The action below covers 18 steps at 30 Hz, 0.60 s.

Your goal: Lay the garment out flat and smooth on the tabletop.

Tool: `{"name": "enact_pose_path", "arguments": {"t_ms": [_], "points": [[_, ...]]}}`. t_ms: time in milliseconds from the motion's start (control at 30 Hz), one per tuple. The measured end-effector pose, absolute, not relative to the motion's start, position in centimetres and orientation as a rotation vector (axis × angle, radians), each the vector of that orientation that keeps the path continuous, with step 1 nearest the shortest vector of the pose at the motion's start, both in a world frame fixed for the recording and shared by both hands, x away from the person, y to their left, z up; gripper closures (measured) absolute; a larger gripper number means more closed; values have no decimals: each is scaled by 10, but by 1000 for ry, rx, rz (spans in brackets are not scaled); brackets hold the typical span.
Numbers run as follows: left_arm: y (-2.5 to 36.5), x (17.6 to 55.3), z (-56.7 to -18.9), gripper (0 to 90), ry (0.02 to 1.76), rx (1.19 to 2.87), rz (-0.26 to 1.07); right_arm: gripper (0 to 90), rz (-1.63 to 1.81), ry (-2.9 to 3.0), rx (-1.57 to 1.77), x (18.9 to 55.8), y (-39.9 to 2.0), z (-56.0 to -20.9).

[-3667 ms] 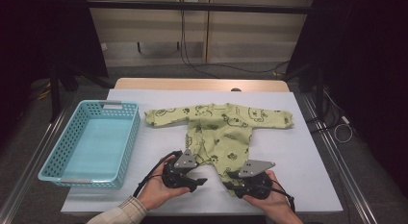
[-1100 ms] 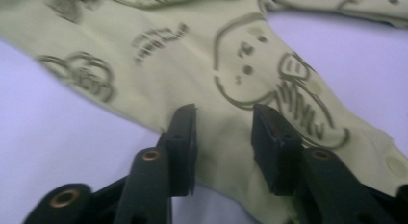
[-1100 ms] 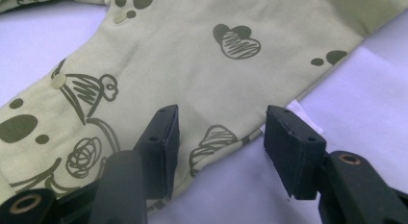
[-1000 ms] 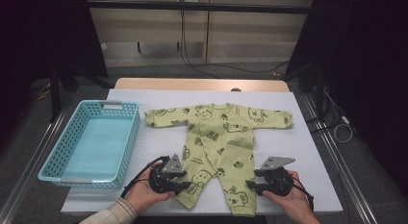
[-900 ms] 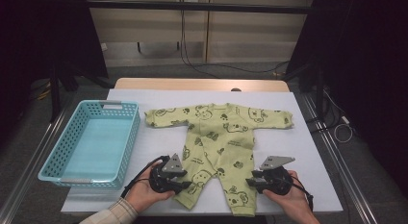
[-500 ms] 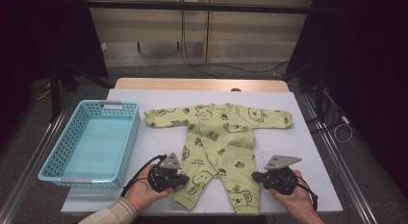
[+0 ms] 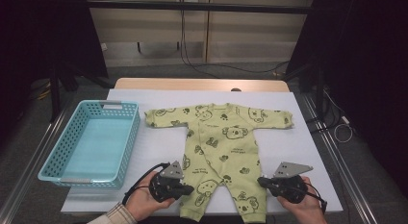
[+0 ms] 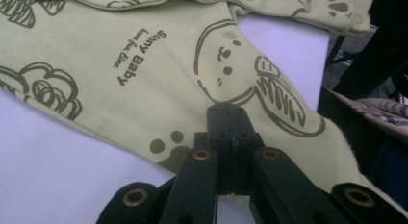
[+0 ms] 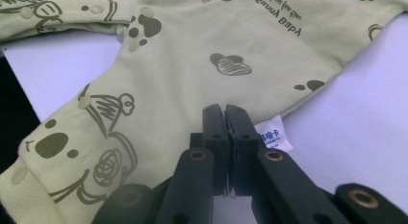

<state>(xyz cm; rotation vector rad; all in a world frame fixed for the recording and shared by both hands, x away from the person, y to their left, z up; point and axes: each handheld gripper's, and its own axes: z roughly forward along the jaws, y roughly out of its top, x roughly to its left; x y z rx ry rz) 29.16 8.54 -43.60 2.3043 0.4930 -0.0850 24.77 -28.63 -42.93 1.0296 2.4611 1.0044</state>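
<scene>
A pale green baby romper point(image 7: 221, 147) with koala prints lies spread flat on the white table point(image 7: 298, 152), sleeves out and legs pointing toward me. My left gripper point(image 7: 191, 189) rests at the outer edge of the romper's left leg. In the left gripper view its jaws point(image 8: 226, 108) are shut tight above the fabric point(image 8: 144, 89), with nothing pinched between them. My right gripper point(image 7: 260, 180) sits just off the outer edge of the right leg. Its jaws point(image 9: 224, 108) are shut too, empty, over the cloth edge point(image 9: 192, 65) next to a white care label point(image 9: 275, 137).
A light blue plastic basket point(image 7: 79, 180) stands on the table's left side, nothing in it. The table's front edge runs just under my hands. A metal rail point(image 7: 337, 156) borders the right side, with dark floor and cables beyond.
The romper's legs, bunched up earlier, now lie stretched toward me. Over the last second my right gripper slid right, off the right leg. The left gripper stayed at the left leg.
</scene>
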Motion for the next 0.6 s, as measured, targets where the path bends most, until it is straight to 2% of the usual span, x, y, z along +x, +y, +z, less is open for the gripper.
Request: {"name": "enact_pose_path", "arguments": {"t_ms": [600], "points": [[95, 290, -437, 900, 494, 2294, -106, 875, 1032, 2462, 1031, 240, -289, -431]]}}
